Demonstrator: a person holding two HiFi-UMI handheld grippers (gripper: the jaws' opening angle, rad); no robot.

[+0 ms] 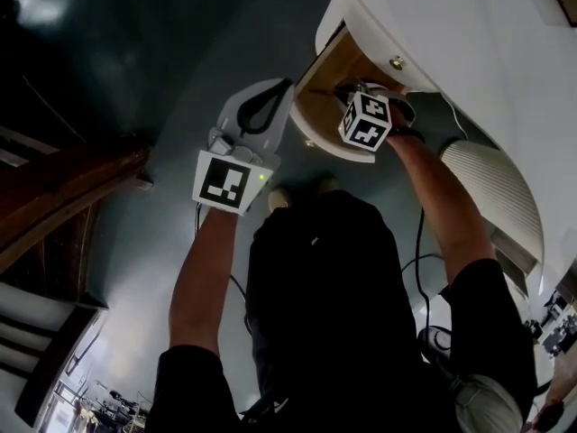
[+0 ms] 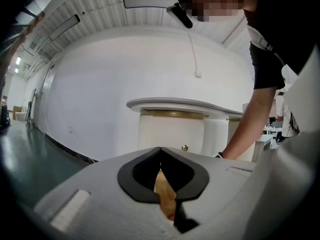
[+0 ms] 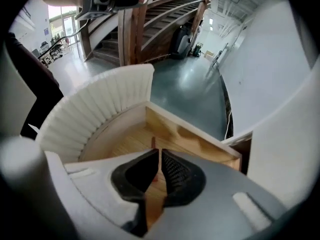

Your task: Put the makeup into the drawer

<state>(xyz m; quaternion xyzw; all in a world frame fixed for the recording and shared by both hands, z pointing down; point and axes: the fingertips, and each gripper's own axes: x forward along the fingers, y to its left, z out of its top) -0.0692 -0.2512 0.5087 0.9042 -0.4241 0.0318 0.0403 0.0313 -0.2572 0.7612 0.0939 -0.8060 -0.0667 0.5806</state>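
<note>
Right gripper view: my right gripper [image 3: 160,151] is clenched on the makeup [image 3: 152,144], a thin red stick. Its tip shows just above the nearly closed jaws at lower centre, over the bare wood floor of the open drawer [image 3: 200,140]. Left gripper view: my left gripper [image 2: 160,150] has its jaws pressed together at the tips with nothing gripped, and it faces the white dressing table [image 2: 175,105] at centre frame. Head view: the left gripper sits at centre left, outside the drawer, while the right gripper reaches into the drawer at upper centre.
</note>
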